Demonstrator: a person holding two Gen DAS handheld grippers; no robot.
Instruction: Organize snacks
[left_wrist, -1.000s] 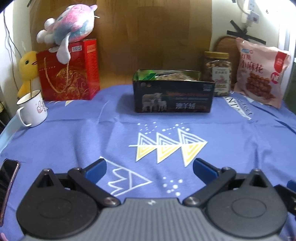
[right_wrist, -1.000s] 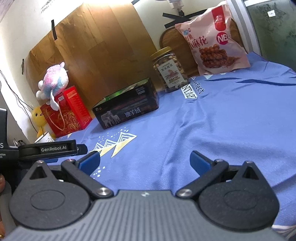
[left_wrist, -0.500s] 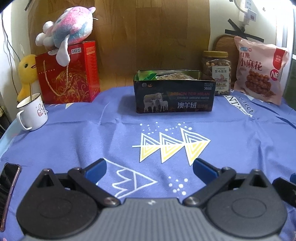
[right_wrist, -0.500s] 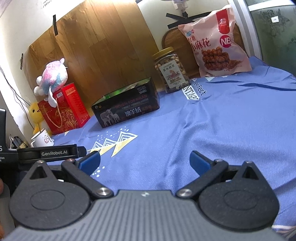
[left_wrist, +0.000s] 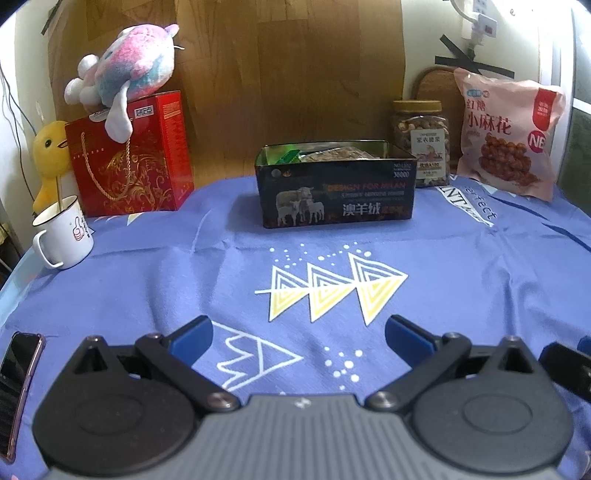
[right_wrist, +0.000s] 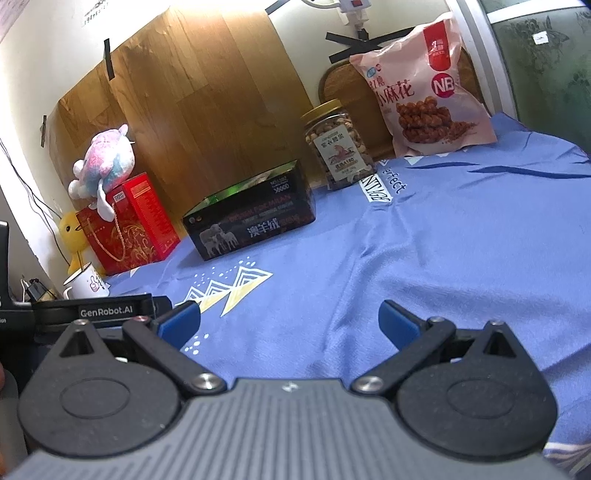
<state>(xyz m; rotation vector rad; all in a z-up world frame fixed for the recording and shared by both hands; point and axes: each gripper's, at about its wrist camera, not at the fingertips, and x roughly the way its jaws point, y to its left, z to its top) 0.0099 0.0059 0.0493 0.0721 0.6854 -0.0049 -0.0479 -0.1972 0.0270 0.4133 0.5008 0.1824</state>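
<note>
A dark open tin box (left_wrist: 338, 188) (right_wrist: 251, 221) with sheep printed on its front stands at the back middle of the blue cloth, holding snack packets. To its right are a clear jar of nuts (left_wrist: 421, 142) (right_wrist: 338, 142) with a gold lid and a pink snack bag (left_wrist: 508, 134) (right_wrist: 424, 88) leaning on the wall. My left gripper (left_wrist: 299, 334) is open and empty, low over the near cloth. My right gripper (right_wrist: 290, 319) is also open and empty, beside the left one, well short of the snacks.
A red gift box (left_wrist: 131, 157) with a plush toy (left_wrist: 125, 72) on top stands back left, next to a yellow duck (left_wrist: 50, 147) and a white mug (left_wrist: 62, 232). A phone (left_wrist: 16, 387) lies at the left edge. Wooden board behind.
Both views have tilted and shifted slightly: the left gripper has edged nearer the box, and the right view has rolled a little. Both grippers stay open and empty.
</note>
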